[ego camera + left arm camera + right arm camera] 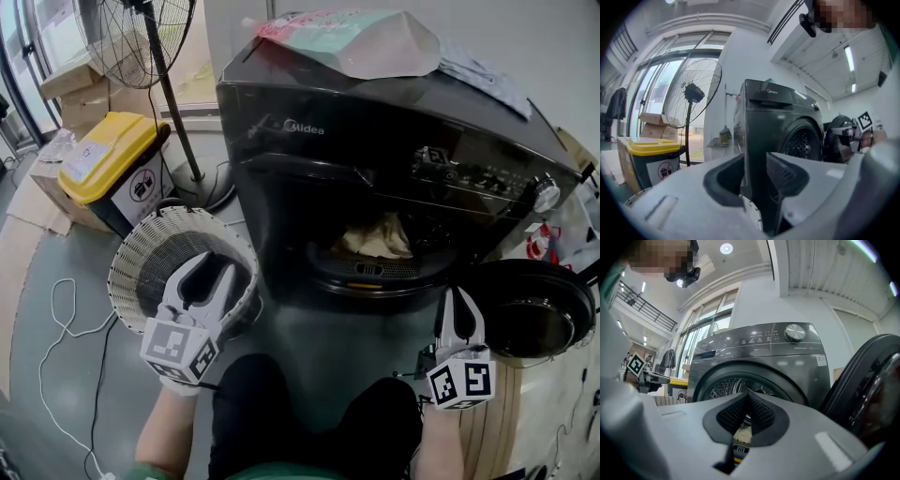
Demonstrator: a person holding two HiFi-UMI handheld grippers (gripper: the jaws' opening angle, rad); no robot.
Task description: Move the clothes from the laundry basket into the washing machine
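Inside the dark washing machine (375, 141) lie crumpled beige clothes (378, 237). My left claw (211, 270) hovers over the white ribbed laundry basket (141, 248), jaws a little apart; my right claw (459, 298) is closed beside the open door (530, 319)

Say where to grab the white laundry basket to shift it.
Grip the laundry basket at its near rim, coming from above, one jaw inside, one outside. It stands upright, mouth up, and its slatted wall looks thin enough for the tool. The left tool is by that side, jaws apart and empty.
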